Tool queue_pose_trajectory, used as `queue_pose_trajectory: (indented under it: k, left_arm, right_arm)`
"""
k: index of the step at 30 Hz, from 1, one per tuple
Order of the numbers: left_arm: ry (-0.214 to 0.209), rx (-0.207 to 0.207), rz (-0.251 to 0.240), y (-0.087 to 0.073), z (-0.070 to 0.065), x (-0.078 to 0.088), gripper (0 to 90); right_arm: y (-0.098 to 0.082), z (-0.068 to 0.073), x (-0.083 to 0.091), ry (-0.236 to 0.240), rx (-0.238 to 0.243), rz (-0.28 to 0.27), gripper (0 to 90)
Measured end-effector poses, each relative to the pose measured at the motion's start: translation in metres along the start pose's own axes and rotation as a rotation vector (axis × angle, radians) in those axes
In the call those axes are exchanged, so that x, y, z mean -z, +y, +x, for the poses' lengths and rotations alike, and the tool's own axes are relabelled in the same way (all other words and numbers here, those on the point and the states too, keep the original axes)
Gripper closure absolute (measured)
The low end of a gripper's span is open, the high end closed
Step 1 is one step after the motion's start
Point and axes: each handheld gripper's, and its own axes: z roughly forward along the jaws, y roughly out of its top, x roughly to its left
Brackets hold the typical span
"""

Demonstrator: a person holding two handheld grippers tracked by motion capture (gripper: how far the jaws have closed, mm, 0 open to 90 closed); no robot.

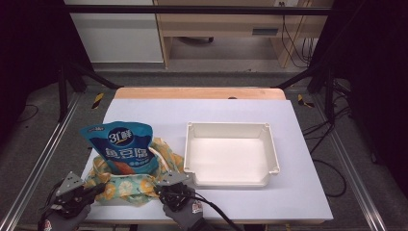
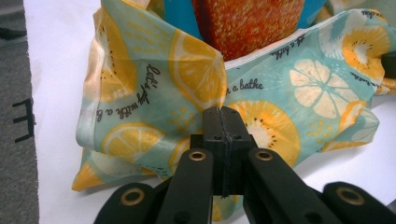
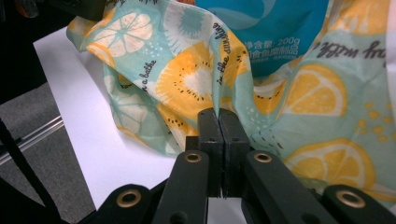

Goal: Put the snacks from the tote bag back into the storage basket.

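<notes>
Fruit-print cloth bag [image 1: 132, 185] sits slumped at the near-left of the white table [image 1: 298, 192], w/ a blue snack pouch [image 1: 124, 147] standing up out of its mouth. I've got a claw at each near corner of it. My left gripper [image 1: 94, 190] is pinched shut; in the left gripper view its jaws meet tight against the bag's [image 2: 154, 93] front fold, though I can't tell whether any cloth is actually caught btwn the pads. My right gripper [image 1: 163, 191] is likewise clamped closed, jaws together right at a crease of the fabric [image 3: 187, 84]; same doubt about a real bite.

Handling, as I judge it: bag is thin, soft, floppy, no stiffness of its own, so it'll sag and bunch wherever I lift. Pouch [image 3: 275, 32] looks light but slick, prob. crinkly film, and could slide out if the bag tips. Best hold is the hemmed rim at both sides of the opening, one claw each, keeping the mouth level.

Just right of the bag, mid-table, an off-white bin [image 1: 274, 166] stands empty. Farther back, the table's wooden edge [image 1: 199, 93], then floor and cabinets.
</notes>
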Motion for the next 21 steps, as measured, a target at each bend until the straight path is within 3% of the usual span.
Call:
queue_pose_trajectory:
  k: [13, 17, 21]
  left_arm:
    - [0.006, -0.034, 0.074, 0.000, -0.001, -0.014, 90.0]
    - [0.009, -0.036, 0.084, -0.001, -0.001, -0.015, 89.9]
    - [0.011, -0.037, 0.093, -0.001, -0.001, -0.017, 89.9]
  right_arm:
    - [-0.005, 0.001, -0.007, -0.022, 0.006, 0.040, 83.5]
    - [-0.004, 0.001, -0.004, -0.006, 0.016, 0.021, 74.3]
    - [0.002, 0.001, 0.012, 0.001, 0.020, -0.040, 68.2]
